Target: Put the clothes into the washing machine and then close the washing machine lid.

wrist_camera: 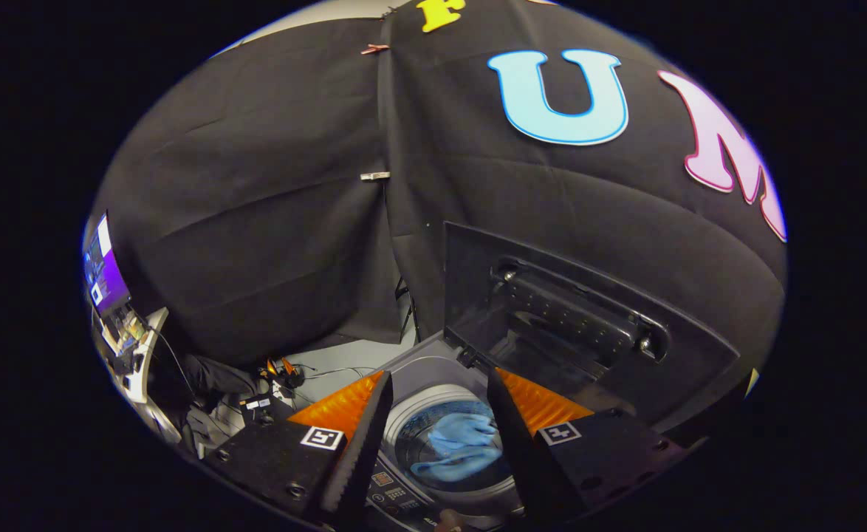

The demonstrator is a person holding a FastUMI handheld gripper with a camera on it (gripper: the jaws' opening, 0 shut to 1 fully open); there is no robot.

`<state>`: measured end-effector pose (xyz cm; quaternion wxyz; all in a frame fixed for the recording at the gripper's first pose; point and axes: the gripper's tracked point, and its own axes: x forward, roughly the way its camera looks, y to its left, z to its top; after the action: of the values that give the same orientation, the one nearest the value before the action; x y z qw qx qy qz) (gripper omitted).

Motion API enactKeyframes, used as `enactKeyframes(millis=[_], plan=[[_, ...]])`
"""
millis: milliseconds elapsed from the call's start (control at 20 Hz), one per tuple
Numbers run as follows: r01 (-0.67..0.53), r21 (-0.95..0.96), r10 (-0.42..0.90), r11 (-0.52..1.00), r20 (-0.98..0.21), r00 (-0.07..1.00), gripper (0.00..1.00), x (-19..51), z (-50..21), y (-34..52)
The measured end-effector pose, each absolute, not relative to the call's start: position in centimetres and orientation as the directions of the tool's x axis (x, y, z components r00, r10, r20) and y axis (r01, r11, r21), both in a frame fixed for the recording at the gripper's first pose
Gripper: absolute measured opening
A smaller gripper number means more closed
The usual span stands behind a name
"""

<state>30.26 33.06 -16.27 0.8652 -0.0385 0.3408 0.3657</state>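
A top-loading washing machine (433, 367) stands below me, seen from above. Its dark lid (574, 318) is raised upright at the far right side of the tub, with a handle bar across its inner face. A light blue cloth (459, 443) lies crumpled inside the round drum. My gripper (437, 384) hovers above the drum with its fingers spread apart and nothing between them; the cloth shows through the gap, well below the fingertips. The machine's control panel (393, 491) lies at the near rim of the tub.
Black cloth walls close off the back and right. To the left stands a desk with a lit monitor (105, 270). Cables and small objects (278, 373) litter the grey floor left of the machine.
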Motion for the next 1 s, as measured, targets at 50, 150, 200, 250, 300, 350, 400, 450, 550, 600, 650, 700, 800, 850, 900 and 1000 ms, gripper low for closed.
enactKeyframes(millis=[50,150,200,250,300,350,400,450,550,600,650,700,800,850,900,1000], plan=[[-0.669,0.172,0.617,0.723,-0.597,0.513,0.8,30.4,-15.5,33.2],[-0.664,0.18,0.624,0.725,-0.58,0.524,0.86,30.7,-15.7,33.2],[-0.649,0.177,0.61,0.74,-0.582,0.538,0.91,31.2,-15.9,32.8],[-0.63,0.178,0.599,0.756,-0.575,0.557,0.92,32.0,-15.6,32.5],[-0.614,0.184,0.596,0.767,-0.56,0.576,0.92,32.4,-15.0,32.4],[-0.598,0.195,0.595,0.778,-0.535,0.6,0.91,33.1,-14.2,32.3],[-0.578,0.203,0.59,0.79,-0.508,0.627,0.91,33.9,-13.6,32.0],[-0.558,0.209,0.581,0.803,-0.482,0.656,0.9,34.7,-12.9,31.7],[-0.523,0.194,0.55,0.83,-0.448,0.705,0.94,36.0,-12.1,30.8],[-0.507,0.18,0.53,0.843,-0.432,0.729,0.97,36.7,-11.5,29.9],[-0.487,0.171,0.51,0.856,-0.422,0.749,0.97,37.4,-11.3,29.5],[-0.467,0.16,0.489,0.87,-0.415,0.768,0.98,38.0,-11.3,29.0],[-0.416,0.141,0.436,0.898,-0.404,0.804,0.98,39.5,-11.3,27.7],[-0.388,0.132,0.407,0.912,-0.397,0.823,0.98,40.3,-11.1,26.9],[-0.355,0.126,0.375,0.927,-0.389,0.841,0.99,41.2,-11.2,26.2],[-0.286,0.126,0.312,0.95,-0.382,0.87,0.99,42.7,-11.2,24.6]])
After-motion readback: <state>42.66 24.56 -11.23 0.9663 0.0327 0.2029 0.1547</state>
